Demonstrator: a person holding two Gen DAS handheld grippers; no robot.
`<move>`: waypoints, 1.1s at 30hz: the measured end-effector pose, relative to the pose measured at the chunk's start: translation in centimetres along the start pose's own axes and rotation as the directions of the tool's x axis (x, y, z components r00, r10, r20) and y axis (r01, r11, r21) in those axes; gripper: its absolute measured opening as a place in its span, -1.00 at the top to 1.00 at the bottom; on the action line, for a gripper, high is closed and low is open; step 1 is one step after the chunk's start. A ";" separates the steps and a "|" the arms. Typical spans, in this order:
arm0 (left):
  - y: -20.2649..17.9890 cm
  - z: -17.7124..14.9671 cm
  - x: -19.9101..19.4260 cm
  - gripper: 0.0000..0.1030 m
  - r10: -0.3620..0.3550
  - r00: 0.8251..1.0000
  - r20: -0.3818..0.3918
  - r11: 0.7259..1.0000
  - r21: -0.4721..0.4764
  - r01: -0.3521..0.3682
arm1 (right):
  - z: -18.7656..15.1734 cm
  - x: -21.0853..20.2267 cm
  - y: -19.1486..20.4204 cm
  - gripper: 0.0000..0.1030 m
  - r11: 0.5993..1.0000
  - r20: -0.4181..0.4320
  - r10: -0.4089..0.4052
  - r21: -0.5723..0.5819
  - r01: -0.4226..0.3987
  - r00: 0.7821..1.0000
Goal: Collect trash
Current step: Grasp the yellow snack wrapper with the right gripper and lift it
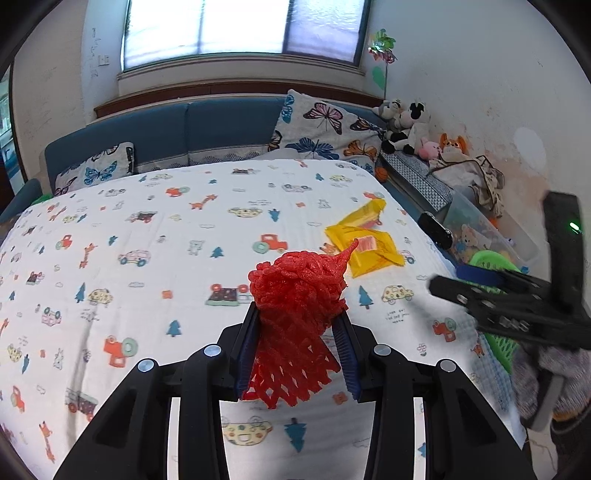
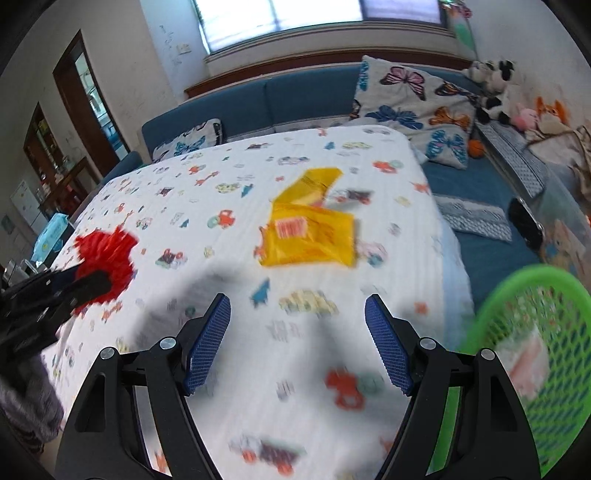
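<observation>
My left wrist camera looks forward along its fingers from close above the near end of the bed (image 1: 147, 229), facing the blue headboard (image 1: 184, 129) and window (image 1: 240, 29). My right wrist camera sits further right, by the green basket (image 2: 535, 332), tilted and facing the same way. Both views share the patterned sheet, the yellow wrapper (image 1: 365, 240), the butterfly pillow (image 1: 325, 125) and each other's gripper at the frame edge.

The lower part of the red foam net (image 1: 295, 314) is hidden between the blue pads. The right wrist view is smeared by motion blur. The green basket (image 2: 535, 354) is cut off at the edge, its pale contents unreadable. Print on the yellow wrapper (image 2: 310, 232) cannot be made out.
</observation>
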State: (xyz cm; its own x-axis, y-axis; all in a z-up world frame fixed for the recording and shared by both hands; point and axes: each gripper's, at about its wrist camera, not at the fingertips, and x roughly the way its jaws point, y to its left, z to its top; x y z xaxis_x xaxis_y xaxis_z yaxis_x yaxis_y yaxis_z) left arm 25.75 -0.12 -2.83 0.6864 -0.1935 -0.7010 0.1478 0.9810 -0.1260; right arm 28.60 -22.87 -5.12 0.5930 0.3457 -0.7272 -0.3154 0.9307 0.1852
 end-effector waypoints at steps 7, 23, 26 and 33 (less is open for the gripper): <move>1.1 -0.1 -0.1 0.26 -0.013 1.000 0.004 1.000 -0.023 0.013 | 2.6 4.6 0.7 -0.46 1.000 -0.039 -0.013 -0.022 0.012 0.999; 2.8 -0.2 1.3 0.26 -0.020 1.000 -0.017 0.998 -0.060 0.019 | 4.6 11.0 -1.4 -0.69 0.999 -0.120 -0.023 0.034 0.027 0.993; 3.0 -0.2 1.4 0.26 -0.019 1.000 -0.019 0.998 -0.063 0.017 | 4.8 11.4 -1.3 -0.70 0.999 -0.117 -0.034 0.017 0.037 0.993; 3.1 -0.4 1.7 0.26 -0.023 0.999 -0.025 0.997 -0.069 0.021 | 4.7 11.4 -0.8 -0.58 0.998 -0.102 -0.063 -0.018 0.062 0.993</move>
State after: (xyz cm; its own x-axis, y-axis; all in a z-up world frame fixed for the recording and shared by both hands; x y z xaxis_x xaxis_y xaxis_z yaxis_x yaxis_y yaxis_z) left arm 27.04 2.59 -4.69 0.6645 -0.2152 -0.7156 0.1124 0.9755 -0.1889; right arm 39.09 -19.06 -10.46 0.5334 0.2720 -0.8010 -0.2916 0.9480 0.1278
